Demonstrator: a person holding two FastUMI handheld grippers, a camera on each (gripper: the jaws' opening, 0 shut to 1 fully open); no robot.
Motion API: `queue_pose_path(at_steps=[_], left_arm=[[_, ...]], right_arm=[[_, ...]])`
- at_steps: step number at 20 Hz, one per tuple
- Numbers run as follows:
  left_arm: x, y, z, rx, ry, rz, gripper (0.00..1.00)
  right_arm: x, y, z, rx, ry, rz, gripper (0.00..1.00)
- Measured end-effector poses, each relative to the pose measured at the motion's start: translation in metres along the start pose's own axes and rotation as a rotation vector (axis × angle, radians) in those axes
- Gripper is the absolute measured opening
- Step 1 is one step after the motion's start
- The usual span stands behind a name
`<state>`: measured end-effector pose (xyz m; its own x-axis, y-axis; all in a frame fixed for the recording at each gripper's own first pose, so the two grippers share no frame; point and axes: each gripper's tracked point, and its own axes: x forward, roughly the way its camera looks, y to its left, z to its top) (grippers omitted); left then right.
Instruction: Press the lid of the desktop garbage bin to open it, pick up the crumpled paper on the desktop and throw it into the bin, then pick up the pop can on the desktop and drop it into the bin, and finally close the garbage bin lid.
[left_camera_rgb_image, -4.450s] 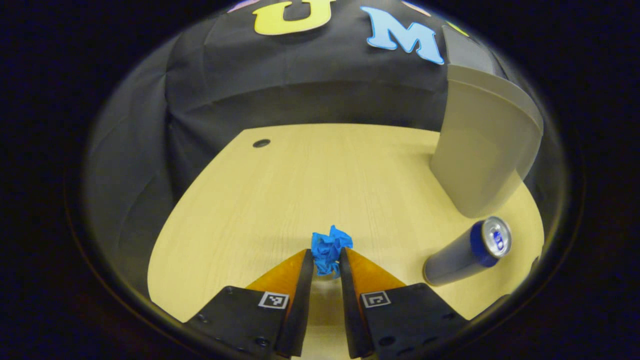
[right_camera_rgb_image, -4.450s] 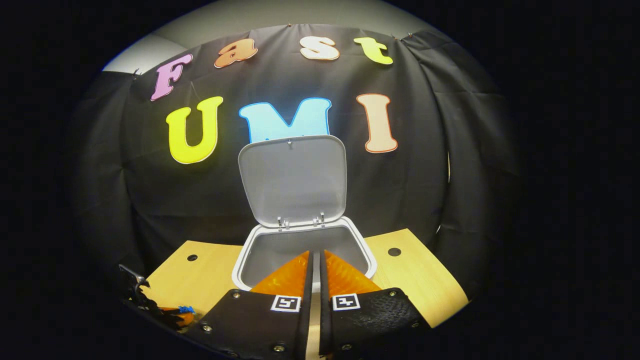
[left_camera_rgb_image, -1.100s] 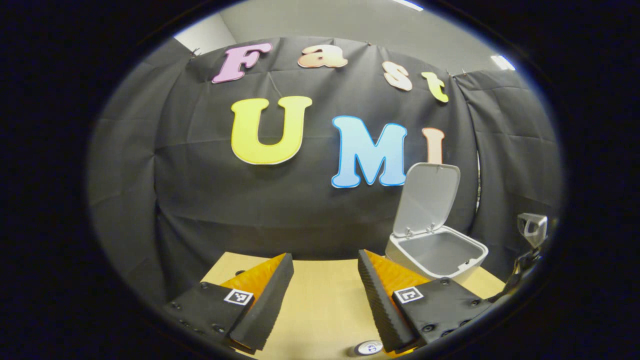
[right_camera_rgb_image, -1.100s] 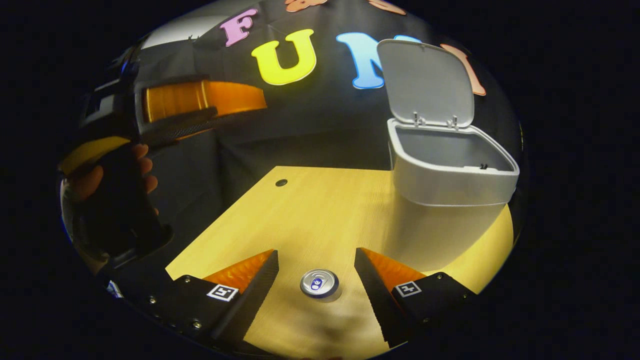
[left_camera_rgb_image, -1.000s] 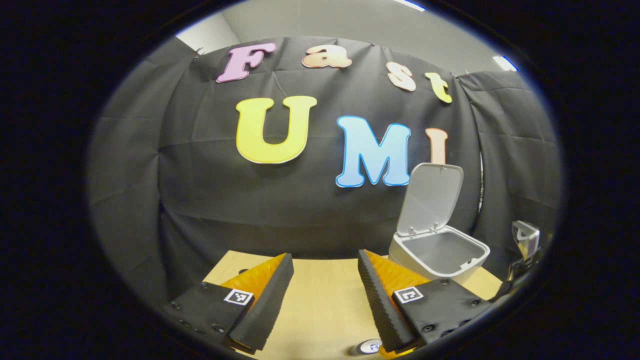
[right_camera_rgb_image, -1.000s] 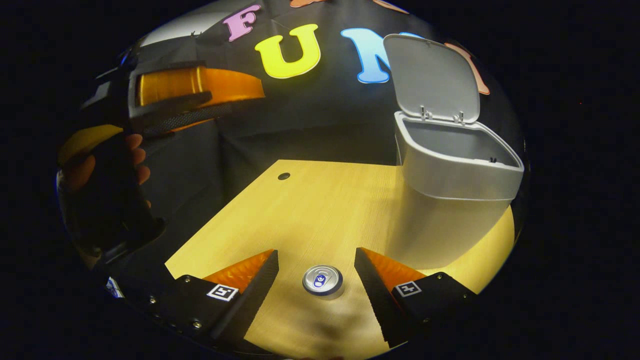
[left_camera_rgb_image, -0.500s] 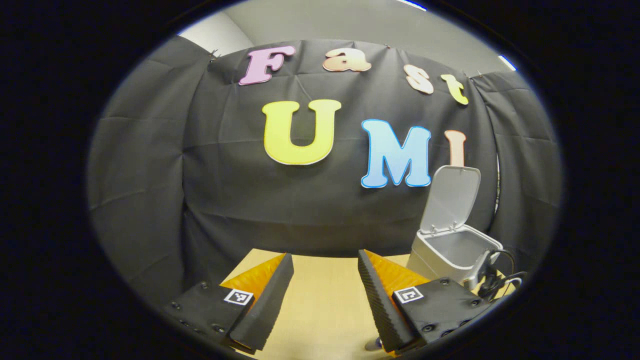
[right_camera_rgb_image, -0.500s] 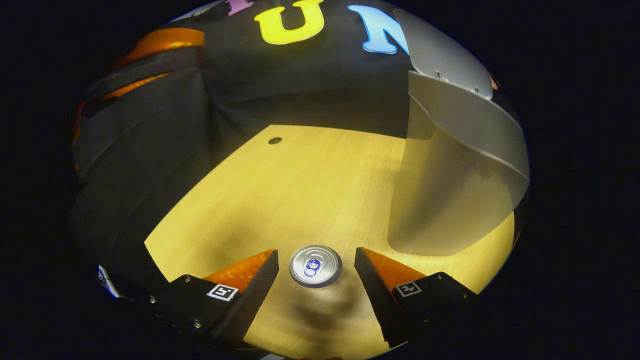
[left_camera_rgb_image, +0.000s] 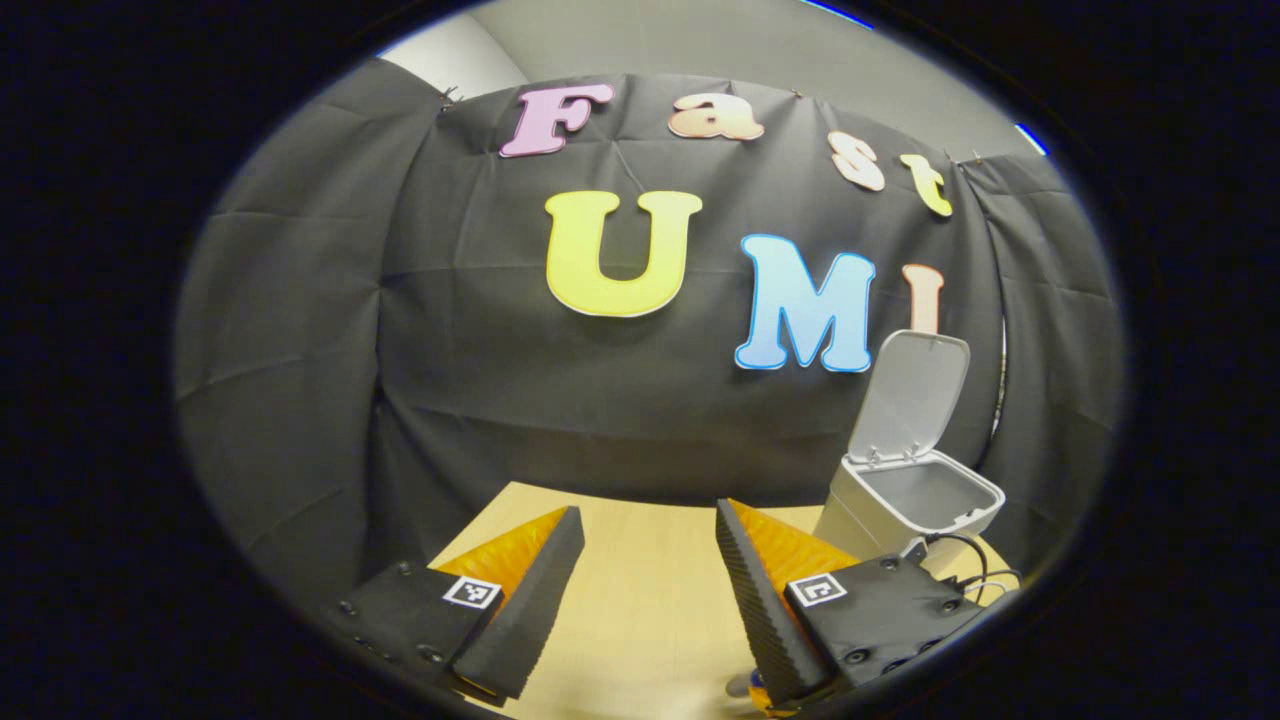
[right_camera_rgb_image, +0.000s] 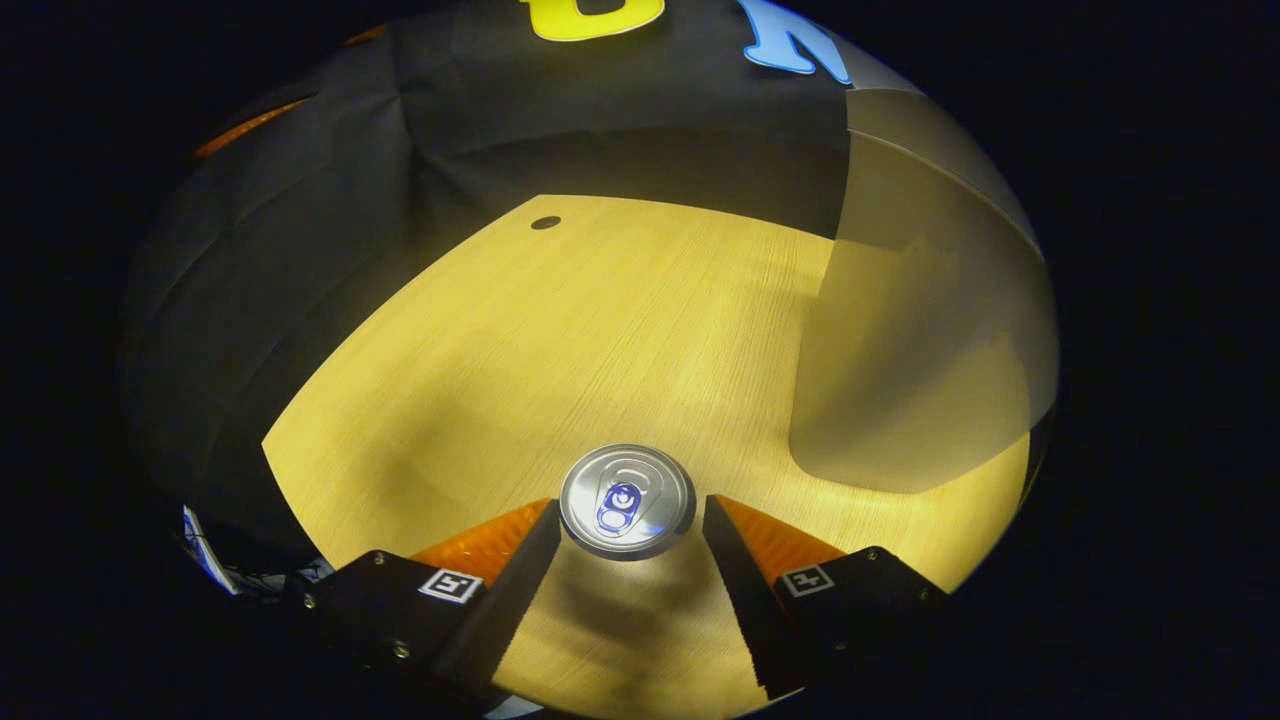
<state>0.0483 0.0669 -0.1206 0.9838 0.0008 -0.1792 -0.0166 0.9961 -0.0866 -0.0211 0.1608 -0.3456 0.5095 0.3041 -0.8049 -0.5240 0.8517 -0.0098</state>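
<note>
In the left gripper view, the left tool (left_camera_rgb_image: 640, 520) is raised and level, its fingers spread wide and holding nothing. The blue crumpled paper it clenched a few seconds ago is gone from between them, and I judge it went into the bin, though the bin's inside is too far off to check. Over the last second this tool has swung away: the garbage bin (left_camera_rgb_image: 915, 500) has slid toward 4 o'clock, its lid (left_camera_rgb_image: 915, 390) standing upright and open. A cable (left_camera_rgb_image: 965, 560) loops just in front of the bin at the lower right.

In the right gripper view, the right tool (right_camera_rgb_image: 625, 520) has come down over the table (right_camera_rgb_image: 600, 330). A second ago the pop can (right_camera_rgb_image: 627, 500) sat small and well ahead of the fingers; now its top looms large at 6 o'clock, directly between the two fingertips. The fingers are released and spread, with a sliver of gap on each side, so no grip yet. The bin's wall (right_camera_rgb_image: 920, 350) fills the 3 o'clock side, near the can.

So lid and paper look finished, and the can pickup is the step in hand. The next move calls for closing squarely on the can's upright body; a glancing pinch near the rim could tip it.
</note>
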Motion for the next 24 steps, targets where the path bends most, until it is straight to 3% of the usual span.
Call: queue_pose_path(at_steps=[1,4,11,23,24], left_arm=[[0.0,-0.001,0.0,0.002,0.0,-0.001,0.89],[-0.002,-0.002,-0.004,0.0,0.005,-0.003,0.92],[-0.003,-0.001,-0.01,0.0,0.016,-0.008,0.89],[0.0,-0.016,-0.008,0.007,0.01,-0.046,0.92],[0.001,-0.018,-0.008,0.008,0.01,-0.052,0.86]], right_arm=[[-0.001,0.0,-0.002,-0.002,0.003,-0.001,0.84],[-0.003,-0.002,0.002,-0.004,-0.011,-0.001,0.84],[-0.037,-0.002,0.032,0.021,-0.117,0.026,0.84],[-0.146,-0.013,0.171,0.096,-0.477,0.096,0.84],[-0.158,-0.017,0.184,0.112,-0.51,0.103,0.84]])
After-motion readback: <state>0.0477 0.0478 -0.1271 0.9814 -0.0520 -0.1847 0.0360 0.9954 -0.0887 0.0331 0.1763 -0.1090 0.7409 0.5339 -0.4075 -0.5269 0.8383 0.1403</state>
